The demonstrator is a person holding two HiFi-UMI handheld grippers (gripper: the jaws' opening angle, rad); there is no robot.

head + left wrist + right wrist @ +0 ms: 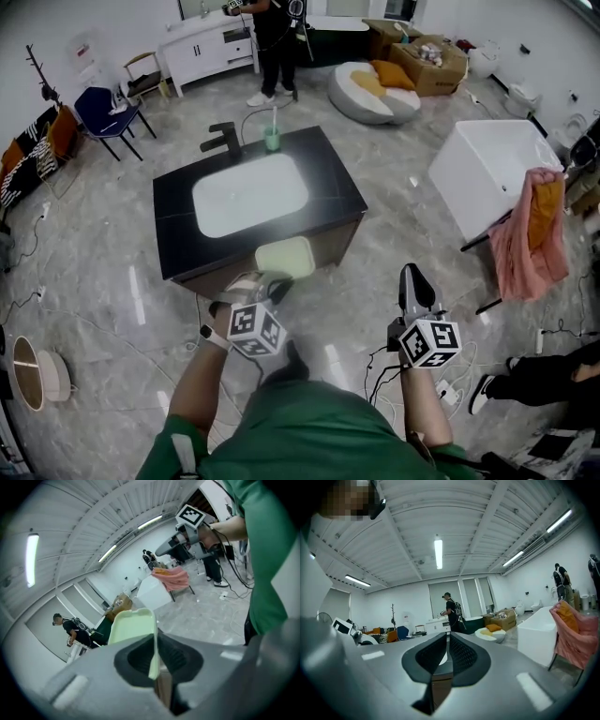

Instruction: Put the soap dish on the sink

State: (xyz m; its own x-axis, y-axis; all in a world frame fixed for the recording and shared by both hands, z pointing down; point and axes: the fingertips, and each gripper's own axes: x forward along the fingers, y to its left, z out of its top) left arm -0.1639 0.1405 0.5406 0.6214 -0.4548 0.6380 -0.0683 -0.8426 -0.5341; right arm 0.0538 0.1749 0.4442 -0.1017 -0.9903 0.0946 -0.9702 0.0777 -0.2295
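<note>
l gripper (267, 286) clamped on pale green soap dish (284, 258) at sink (178, 211) front edge; r gripper (413, 281) jaws together, empty

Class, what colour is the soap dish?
Pale green; the soap dish shows best in the left gripper view.

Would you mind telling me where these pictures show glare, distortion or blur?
Head view: the basin is washed out by glare, and the floor bows towards the edges. Left gripper view: strong fisheye with black corners; the lamp blooms, and the soap dish looks soft at its near edge. Right gripper view: same fisheye; the ceiling curves, its strip light is overexposed.
</note>
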